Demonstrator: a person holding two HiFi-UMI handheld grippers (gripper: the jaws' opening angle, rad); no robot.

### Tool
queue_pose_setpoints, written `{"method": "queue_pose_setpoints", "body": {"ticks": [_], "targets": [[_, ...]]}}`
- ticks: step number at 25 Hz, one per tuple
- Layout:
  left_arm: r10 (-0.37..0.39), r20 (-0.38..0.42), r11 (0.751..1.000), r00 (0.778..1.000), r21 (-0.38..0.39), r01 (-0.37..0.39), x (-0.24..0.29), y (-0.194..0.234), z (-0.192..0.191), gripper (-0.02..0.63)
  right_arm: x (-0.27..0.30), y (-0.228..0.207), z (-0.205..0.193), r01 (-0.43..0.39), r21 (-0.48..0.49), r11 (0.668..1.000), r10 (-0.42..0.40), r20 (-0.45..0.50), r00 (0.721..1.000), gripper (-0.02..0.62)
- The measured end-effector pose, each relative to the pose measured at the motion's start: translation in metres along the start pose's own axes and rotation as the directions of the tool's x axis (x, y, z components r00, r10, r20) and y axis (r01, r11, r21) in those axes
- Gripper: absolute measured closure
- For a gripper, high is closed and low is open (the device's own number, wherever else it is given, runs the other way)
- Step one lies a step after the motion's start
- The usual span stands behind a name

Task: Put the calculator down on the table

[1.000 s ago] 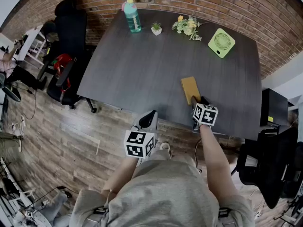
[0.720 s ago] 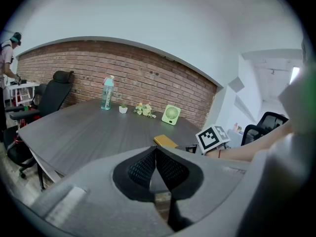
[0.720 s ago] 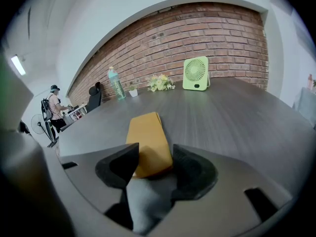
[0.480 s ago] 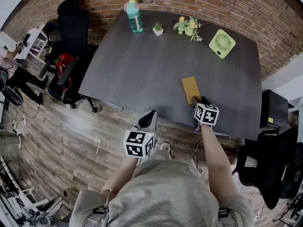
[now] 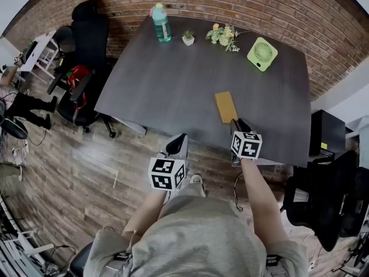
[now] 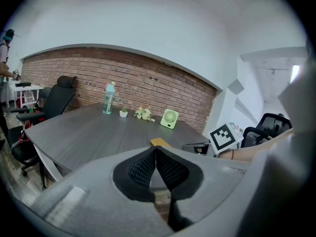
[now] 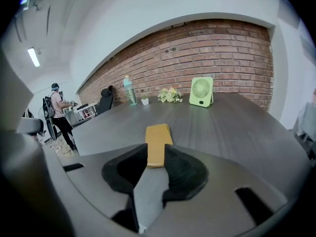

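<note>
While both tongs sit low in the head view, entries run from the person outward.

1. Person: grey shirt, 2 bare forearms, 1 handheld tool in each hand.
2. Left gripper (image 5: pixel 182 138) (image 6: pixel 156 149), grey body with a black-and-white marker cube: clenched, its 2 black ribbed pads meeting at the tips with nothing between them. It points toward the table and sits just short of the near edge, over the brown wood-plank floor (image 5: pixel 75 172).
3. Right gripper (image 5: pixel 237 123) (image 7: pixel 157 152), same make: jaws parted and just now narrowing, gripping nothing. It hovers over the near edge of the table, right of centre. In its own view the near end of the calculator shows in the gap between the 2 tips, but the pads do not press on it.
4. Flat mustard-yellow rectangular calculator (image 5: pixel 225 107) (image 7: pixel 159 137): lying flat on the tabletop, released, just beyond the right jaw tips, long side running away from the person.
5. Large dark grey wood-grain table (image 5: pixel 167 79): bare across its middle.
6. Far edge of the table, left to right: 1 tall teal water bottle (image 5: pixel 161 23), upright; 1 small green plant in a white pot (image 5: pixel 188 37); 1 loose bunch of yellow and white flowers (image 5: pixel 223 35); 1 light green round desk fan (image 5: pixel 262 53), well apart from the calculator.
7. Black office chair (image 5: pixel 86 33), left of the table.
8. Red brick wall (image 5: pixel 259 4), behind the table.
</note>
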State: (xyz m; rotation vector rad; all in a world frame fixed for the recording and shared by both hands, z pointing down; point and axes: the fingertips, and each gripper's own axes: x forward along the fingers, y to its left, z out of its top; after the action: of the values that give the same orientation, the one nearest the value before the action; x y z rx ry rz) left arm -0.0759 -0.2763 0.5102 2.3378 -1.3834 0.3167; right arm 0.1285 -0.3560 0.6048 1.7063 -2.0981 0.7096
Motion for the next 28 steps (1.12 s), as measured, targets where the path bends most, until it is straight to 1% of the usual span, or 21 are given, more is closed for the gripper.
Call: {"method": "queue_pose_setpoints", "body": {"ticks": [2, 5, 13, 22, 28], "targets": [[0.001, 0.004, 1.000, 1.000, -0.001, -0.001, -0.007, -0.007, -0.002, 0.588, -0.016, 0.003, 0.003, 0.002, -0.018, 1.000, -0.002, 0.020, 1.000, 0.519], [0.002, 0.010, 1.000, 1.000, 0.000, -0.002, -0.018, -0.019, -0.006, 0.588, -0.041, 0.010, 0.004, -0.007, -0.043, 0.999, 0.009, 0.049, 0.999, 0.547], [0.004, 0.027, 1.000, 1.000, -0.003, -0.004, -0.057, -0.062, -0.026, 0.588, -0.120, 0.029, -0.002, -0.034, -0.096, 0.995, 0.047, 0.143, 0.989, 0.591], [0.004, 0.045, 1.000, 0.999, -0.005, -0.004, -0.104, -0.110, -0.061, 0.588, -0.211, 0.049, -0.021, -0.080, -0.143, 0.986, 0.111, 0.226, 0.968, 0.592], [-0.004, 0.051, 1.000, 0.999, 0.010, 0.004, -0.131, -0.144, -0.081, 0.588, -0.264, 0.056, -0.041, -0.108, -0.164, 0.981, 0.148, 0.257, 0.955, 0.593]]}}
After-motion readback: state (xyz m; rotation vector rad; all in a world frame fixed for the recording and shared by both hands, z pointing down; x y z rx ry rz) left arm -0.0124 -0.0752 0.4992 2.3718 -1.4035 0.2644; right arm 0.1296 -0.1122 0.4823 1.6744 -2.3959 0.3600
